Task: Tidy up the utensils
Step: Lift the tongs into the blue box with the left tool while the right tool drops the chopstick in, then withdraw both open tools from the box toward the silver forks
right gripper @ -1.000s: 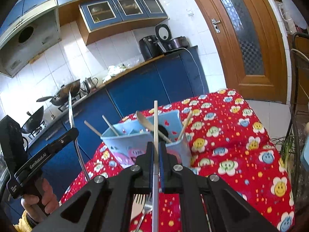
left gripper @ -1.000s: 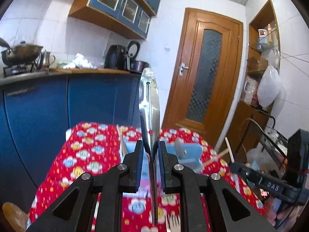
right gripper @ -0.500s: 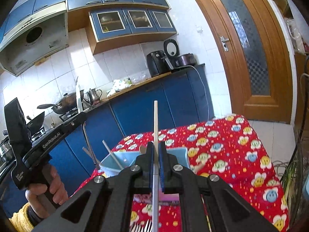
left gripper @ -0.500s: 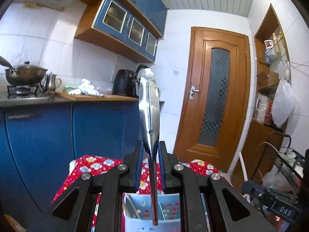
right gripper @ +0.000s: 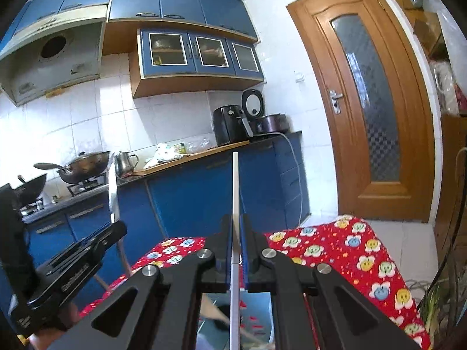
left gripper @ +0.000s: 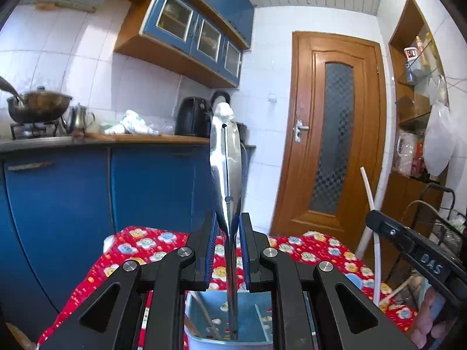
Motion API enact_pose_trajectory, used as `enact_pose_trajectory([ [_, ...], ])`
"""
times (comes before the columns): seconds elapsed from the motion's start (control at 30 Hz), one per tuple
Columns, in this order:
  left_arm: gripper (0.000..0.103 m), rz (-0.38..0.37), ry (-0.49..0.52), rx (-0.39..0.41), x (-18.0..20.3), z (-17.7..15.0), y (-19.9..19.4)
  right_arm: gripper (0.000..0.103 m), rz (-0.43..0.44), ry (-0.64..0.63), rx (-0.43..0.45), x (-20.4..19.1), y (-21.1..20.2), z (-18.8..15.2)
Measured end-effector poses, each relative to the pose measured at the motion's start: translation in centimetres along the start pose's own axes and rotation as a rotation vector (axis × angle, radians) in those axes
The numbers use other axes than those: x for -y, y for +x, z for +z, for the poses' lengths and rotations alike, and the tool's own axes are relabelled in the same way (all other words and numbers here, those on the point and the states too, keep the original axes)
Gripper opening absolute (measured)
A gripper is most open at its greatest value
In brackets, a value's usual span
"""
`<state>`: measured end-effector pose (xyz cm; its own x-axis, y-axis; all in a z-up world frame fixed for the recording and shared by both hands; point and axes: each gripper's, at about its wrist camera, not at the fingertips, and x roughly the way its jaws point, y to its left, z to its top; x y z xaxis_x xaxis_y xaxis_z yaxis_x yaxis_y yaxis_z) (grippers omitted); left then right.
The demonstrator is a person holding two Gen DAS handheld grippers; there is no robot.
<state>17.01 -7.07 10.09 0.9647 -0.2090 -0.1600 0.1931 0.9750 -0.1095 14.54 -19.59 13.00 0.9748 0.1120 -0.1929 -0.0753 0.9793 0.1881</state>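
Observation:
My left gripper (left gripper: pixel 228 224) is shut on a shiny steel utensil (left gripper: pixel 226 160) that stands upright; its lower end reaches down into a light blue holder (left gripper: pixel 251 300) right under the fingers. My right gripper (right gripper: pixel 236 227) is shut on a white chopstick (right gripper: pixel 235 186), also upright, with its lower end over the same holder (right gripper: pixel 262 300). Wooden sticks lean inside the holder. Each view catches the other gripper at the side: the right gripper (left gripper: pixel 376 215) with the chopstick (left gripper: pixel 369 198), and the left gripper (right gripper: pixel 116 227) with the steel utensil (right gripper: pixel 113 192).
The holder stands on a table with a red flowered cloth (left gripper: pixel 146 245). Behind it runs a blue kitchen counter (right gripper: pixel 189 192) with a wok (right gripper: pixel 84 166), a kettle and an air fryer (right gripper: pixel 227 125). A wooden door (left gripper: pixel 332 134) and open shelves are to the right.
Both grippers have come forward over the blue holder, which slid from ahead of the fingers to beneath them. The steel utensil's lower end now sits inside it. Both grips are unchanged.

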Motion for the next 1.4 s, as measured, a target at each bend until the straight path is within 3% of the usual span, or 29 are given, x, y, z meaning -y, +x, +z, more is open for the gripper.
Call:
enact_pose_trajectory([
  [0.6, 0.016, -0.001, -0.011, 0.03, -0.6, -0.5, -0.2, 0.007, -0.025, -0.072, -0.048, -0.6, 1.8, -1.7],
  [0.67, 0.016, -0.004, -0.014, 0.025, -0.7, -0.5, -0.2, 0.011, -0.017, -0.05, -0.056, -0.5, 1.7, -1.6],
  [0.73, 0.018, -0.012, -0.025, 0.014, -0.7, -0.3, -0.2, 0.021, -0.008, -0.034, -0.056, -0.4, 1.6, -1.5],
  [0.9, 0.033, -0.021, -0.029, 0.006, -0.7, 0.0, -0.7, 0.022, 0.001, -0.018, -0.047, -0.4, 0.7, -0.9],
  [1.4, 0.034, -0.065, -0.03, -0.074, -0.4, 0.9, -4.4, 0.024, 0.019, 0.039, -0.079, -1.0, -4.2, 0.3],
])
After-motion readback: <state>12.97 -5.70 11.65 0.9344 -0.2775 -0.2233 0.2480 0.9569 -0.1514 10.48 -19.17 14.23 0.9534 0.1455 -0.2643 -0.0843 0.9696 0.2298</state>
